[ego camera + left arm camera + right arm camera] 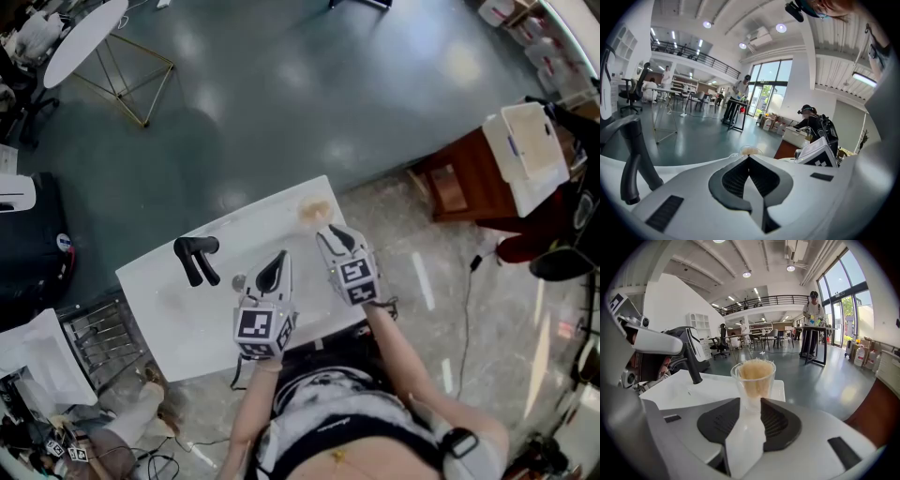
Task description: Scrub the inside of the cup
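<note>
Holds left gripper [749,157] jaws closed, empty; parts right gripper [750,399] jaws slightly at the cup [753,380] containing tan scrubber [754,369].

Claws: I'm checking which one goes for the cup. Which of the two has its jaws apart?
The right claw: its jaws stand apart, with the glass cup at their tips. The left claw has its jaws closed together, with nothing between them.

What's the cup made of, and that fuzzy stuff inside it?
The cup looks like clear glass or plastic: shiny, and you can see through it. The fuzzy stuff looks like a tan, dull fibre scrubber, with wispy strands sticking up.
</note>
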`<state>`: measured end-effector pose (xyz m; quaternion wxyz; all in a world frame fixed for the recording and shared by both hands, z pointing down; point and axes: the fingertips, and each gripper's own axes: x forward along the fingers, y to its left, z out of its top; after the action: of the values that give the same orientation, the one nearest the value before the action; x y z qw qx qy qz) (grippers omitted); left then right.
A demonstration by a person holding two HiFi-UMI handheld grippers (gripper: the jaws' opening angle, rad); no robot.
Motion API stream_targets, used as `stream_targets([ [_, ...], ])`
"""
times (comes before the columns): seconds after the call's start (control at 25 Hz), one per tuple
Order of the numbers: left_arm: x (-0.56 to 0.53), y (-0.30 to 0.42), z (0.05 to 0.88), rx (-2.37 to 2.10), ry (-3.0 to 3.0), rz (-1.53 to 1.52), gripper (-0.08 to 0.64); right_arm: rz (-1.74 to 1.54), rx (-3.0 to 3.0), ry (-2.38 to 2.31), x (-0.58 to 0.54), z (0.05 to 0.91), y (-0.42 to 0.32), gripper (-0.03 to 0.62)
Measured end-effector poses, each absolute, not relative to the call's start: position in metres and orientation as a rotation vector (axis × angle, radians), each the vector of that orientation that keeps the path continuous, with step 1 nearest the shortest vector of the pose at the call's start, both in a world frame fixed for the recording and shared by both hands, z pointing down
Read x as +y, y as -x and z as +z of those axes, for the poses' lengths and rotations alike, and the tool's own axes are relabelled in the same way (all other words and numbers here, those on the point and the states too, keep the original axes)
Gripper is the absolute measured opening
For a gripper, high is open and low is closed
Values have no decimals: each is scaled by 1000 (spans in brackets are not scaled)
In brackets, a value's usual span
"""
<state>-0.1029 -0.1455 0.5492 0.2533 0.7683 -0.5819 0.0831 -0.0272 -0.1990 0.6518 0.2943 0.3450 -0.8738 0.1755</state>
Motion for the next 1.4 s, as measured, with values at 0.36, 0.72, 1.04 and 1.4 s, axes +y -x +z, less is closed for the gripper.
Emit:
stream_targets([
  [0.36,-150,106,552,-1574,-2085,234,5,399,-2384,-897,-214,654,39,369],
  [0.72,-150,113,558,-1574,-2056,261,5,352,-2502,-827,-233,659,61,444],
  [1.04,-150,113,563,-1566,-2054,279,5,284,-2566,-746,-246,659,77,460],
  [1.4,-147,109,569,-1549,-2040,340,5,277,-2622,-691,-249,663,90,462],
])
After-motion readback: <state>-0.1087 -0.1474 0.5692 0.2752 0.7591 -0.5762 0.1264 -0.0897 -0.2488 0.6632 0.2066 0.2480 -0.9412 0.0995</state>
